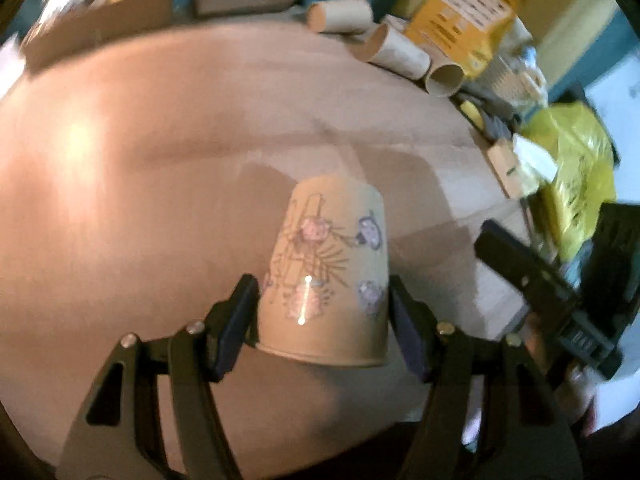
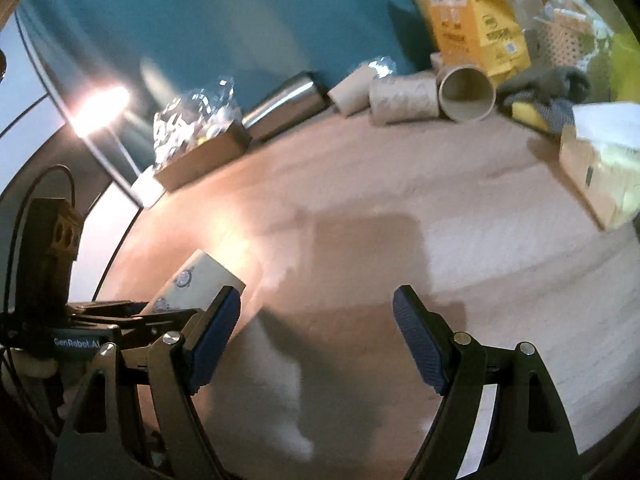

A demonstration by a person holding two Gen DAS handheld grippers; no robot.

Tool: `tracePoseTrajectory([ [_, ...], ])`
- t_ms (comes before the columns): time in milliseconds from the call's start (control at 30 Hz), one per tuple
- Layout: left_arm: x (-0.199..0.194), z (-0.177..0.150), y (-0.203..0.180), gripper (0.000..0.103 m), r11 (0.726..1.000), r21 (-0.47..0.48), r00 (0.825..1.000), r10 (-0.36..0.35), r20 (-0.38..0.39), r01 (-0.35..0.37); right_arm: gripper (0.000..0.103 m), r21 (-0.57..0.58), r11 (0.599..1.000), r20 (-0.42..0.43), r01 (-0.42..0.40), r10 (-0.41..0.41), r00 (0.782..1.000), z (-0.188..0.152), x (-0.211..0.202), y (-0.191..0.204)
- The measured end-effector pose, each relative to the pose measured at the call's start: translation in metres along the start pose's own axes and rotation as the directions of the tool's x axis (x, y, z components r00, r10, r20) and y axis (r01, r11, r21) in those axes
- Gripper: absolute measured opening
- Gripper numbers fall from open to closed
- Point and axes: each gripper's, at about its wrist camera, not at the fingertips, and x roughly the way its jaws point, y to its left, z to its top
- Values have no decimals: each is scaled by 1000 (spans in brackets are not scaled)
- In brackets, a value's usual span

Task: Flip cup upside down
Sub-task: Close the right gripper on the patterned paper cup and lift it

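A tan paper cup [image 1: 328, 272] with printed pink and purple figures sits between the fingers of my left gripper [image 1: 320, 312], rim toward the camera and base pointing away, held above the wooden table [image 1: 160, 140]. The pads press on both sides of the cup. In the right wrist view the same cup [image 2: 196, 280] shows at the lower left, tilted, in the left gripper [image 2: 132, 312]. My right gripper [image 2: 316, 340] is open and empty above the table, to the right of the cup. It shows in the left wrist view [image 1: 532, 280] at the right.
Cardboard tubes [image 2: 404, 96] and an open paper cup [image 2: 466, 94] lie along the table's back edge. A steel tumbler [image 2: 284, 104], a box with a plastic bag [image 2: 200, 140], an orange packet [image 2: 476, 20], a tissue box [image 2: 596, 168] and a yellow bag [image 1: 576, 168] crowd the back and right.
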Motion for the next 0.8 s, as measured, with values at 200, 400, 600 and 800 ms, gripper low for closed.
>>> tracePoseTrajectory([
  [200,11,-17,-1,67,997,-70,999,-40,-11,39,82,5,1000,-48,-19,19,999,-12,5,10],
  [400,10,-20,3,68,996,-76,999,-40,-27,38,82,-7,1000,-69,-15,14,997,-12,9,19],
  [600,4,-21,2,82,997,-43,998,-63,-15,62,82,-14,1000,-73,-2,1,997,-9,10,23],
  [800,-12,-22,6,82,997,-15,997,-70,35,70,82,-25,1000,-114,-17,14,993,-4,17,30],
])
